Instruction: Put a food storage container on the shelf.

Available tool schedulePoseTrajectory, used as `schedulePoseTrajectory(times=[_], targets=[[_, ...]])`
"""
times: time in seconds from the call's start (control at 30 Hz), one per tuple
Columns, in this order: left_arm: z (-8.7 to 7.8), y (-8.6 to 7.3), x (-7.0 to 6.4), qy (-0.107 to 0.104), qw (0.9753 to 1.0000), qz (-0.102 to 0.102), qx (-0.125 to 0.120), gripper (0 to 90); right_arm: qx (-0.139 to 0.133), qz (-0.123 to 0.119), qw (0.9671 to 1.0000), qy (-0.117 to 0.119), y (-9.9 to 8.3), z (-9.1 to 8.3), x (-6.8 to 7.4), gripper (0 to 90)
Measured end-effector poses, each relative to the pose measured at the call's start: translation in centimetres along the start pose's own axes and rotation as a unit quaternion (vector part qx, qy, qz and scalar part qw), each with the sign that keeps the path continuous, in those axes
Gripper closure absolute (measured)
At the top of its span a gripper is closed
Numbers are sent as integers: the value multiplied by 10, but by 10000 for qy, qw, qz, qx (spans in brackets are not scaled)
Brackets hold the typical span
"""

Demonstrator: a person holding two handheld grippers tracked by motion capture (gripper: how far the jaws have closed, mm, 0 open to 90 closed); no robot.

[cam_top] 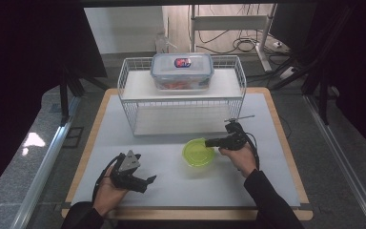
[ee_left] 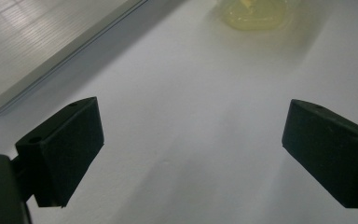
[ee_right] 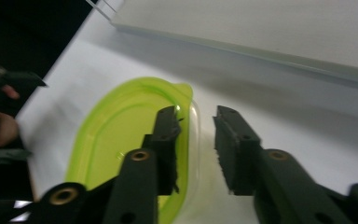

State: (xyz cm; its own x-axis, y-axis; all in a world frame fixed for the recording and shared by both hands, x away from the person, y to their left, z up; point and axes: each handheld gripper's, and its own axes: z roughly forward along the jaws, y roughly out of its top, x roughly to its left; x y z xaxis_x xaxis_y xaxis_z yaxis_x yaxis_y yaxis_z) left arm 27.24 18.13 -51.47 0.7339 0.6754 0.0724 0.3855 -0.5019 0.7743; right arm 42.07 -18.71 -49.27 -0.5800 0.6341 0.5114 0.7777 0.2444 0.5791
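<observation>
A round, yellow-green lidded container (cam_top: 198, 153) lies on the white mat in front of the wire rack. In the right gripper view the container (ee_right: 121, 126) has a small tab on its rim. My right gripper (cam_top: 210, 142) (ee_right: 196, 116) is open at its right edge, one jaw over the green top and the other outside, with the rim in the narrow gap between them. My left gripper (cam_top: 147, 183) (ee_left: 193, 154) is held low at the front left, jaws wide open over bare mat. The container (ee_left: 256, 11) shows blurred, far ahead of it.
A white wire rack (cam_top: 124, 76) stands at the back of the mat. A clear storage box (cam_top: 182, 71) with reddish contents sits on its top shelf. Its lower shelf (ee_right: 261, 28) (ee_left: 37, 42) is bare. The wooden table edge (cam_top: 286, 138) borders the mat.
</observation>
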Motion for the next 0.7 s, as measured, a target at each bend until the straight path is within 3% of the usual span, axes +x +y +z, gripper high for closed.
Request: schedulePoseTrajectory(times=[0.1,0.27,0.37,0.47,0.6,0.7], targets=[[0,0,0,-4,10000,1,-4,53,30,118,9996,237,1,1,-3,795],[0,0,0,-7,10000,17,0,53,98,66,9998,178,2,0,2,808],[0,0,0,-7,10000,12,-2,53,92,178,9993,311,2,-2,2,816],[0,0,0,-9,10000,14,-1,53,-20,226,9986,472,4,-6,4,825],[0,0,0,-12,10000,14,2,53,-127,176,9989,409,6,-11,7,829],[0,0,0,-10,10000,19,-1,53,-220,234,9982,506,6,-15,6,837]])
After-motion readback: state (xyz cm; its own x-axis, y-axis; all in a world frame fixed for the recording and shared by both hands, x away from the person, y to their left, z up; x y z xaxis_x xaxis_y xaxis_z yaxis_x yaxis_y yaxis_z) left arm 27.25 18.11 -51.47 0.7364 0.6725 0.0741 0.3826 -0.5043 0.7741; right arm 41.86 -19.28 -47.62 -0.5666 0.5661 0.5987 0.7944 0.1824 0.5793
